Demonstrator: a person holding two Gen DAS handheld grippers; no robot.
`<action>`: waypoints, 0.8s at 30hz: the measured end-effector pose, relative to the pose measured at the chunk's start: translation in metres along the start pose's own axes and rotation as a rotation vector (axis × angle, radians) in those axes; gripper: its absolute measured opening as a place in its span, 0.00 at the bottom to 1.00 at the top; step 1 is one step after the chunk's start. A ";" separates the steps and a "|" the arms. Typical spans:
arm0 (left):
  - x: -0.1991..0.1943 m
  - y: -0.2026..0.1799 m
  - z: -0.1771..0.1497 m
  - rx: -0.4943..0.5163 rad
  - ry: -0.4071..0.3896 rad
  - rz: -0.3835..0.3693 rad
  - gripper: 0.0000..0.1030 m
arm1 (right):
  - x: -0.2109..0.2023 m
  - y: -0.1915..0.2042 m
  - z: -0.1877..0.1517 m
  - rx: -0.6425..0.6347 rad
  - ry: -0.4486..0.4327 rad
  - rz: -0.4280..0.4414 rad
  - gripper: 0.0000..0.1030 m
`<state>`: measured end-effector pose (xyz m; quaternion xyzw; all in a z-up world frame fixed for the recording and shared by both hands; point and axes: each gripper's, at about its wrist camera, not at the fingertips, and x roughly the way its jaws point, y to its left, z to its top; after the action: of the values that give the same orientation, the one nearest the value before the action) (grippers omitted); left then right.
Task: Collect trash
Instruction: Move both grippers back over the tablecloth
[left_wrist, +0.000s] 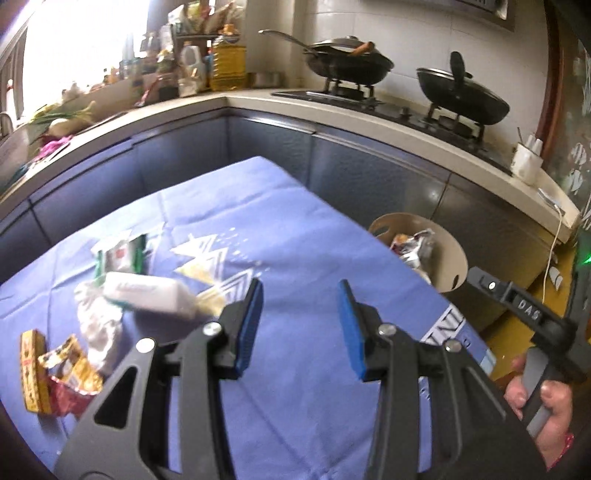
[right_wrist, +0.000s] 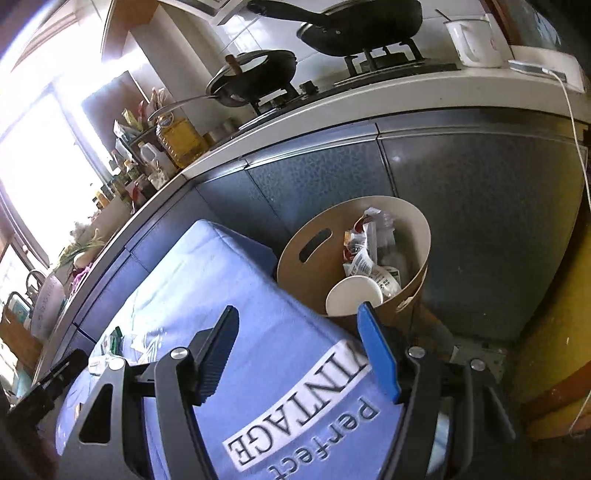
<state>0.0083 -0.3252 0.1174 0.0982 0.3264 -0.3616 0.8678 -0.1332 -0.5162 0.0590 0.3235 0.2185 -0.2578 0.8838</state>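
Trash lies on the blue tablecloth (left_wrist: 295, 236): a white tissue pack (left_wrist: 147, 295), a green-and-white wrapper (left_wrist: 118, 254), crumpled white paper (left_wrist: 98, 325), a yellow box (left_wrist: 33, 369) and a gold snack wrapper (left_wrist: 70, 365). My left gripper (left_wrist: 301, 325) is open and empty, just right of the tissue pack. A tan bin (right_wrist: 354, 258) beside the table holds wrappers and a white paper cup (right_wrist: 352, 295); it also shows in the left wrist view (left_wrist: 443, 251). My right gripper (right_wrist: 299, 354) is open and empty above the table's edge near the bin.
Dark blue cabinets (left_wrist: 369, 173) and a cream counter (left_wrist: 369, 114) run behind the table. Two black woks (left_wrist: 351, 62) sit on the stove. Bottles (left_wrist: 225, 62) crowd the counter corner. A white cable (right_wrist: 580, 147) hangs at the right.
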 end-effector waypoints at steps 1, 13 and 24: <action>-0.002 0.004 -0.003 -0.005 0.001 0.007 0.38 | -0.002 0.003 -0.001 0.000 0.000 0.003 0.63; -0.027 0.056 -0.049 -0.048 -0.044 0.116 0.38 | 0.001 0.051 -0.025 -0.092 0.058 0.008 0.78; -0.078 0.173 -0.158 -0.240 0.006 0.358 0.38 | 0.028 0.128 -0.115 -0.278 0.309 0.113 0.79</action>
<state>0.0092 -0.0929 0.0344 0.0517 0.3472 -0.1597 0.9226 -0.0598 -0.3623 0.0224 0.2458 0.3663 -0.1224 0.8891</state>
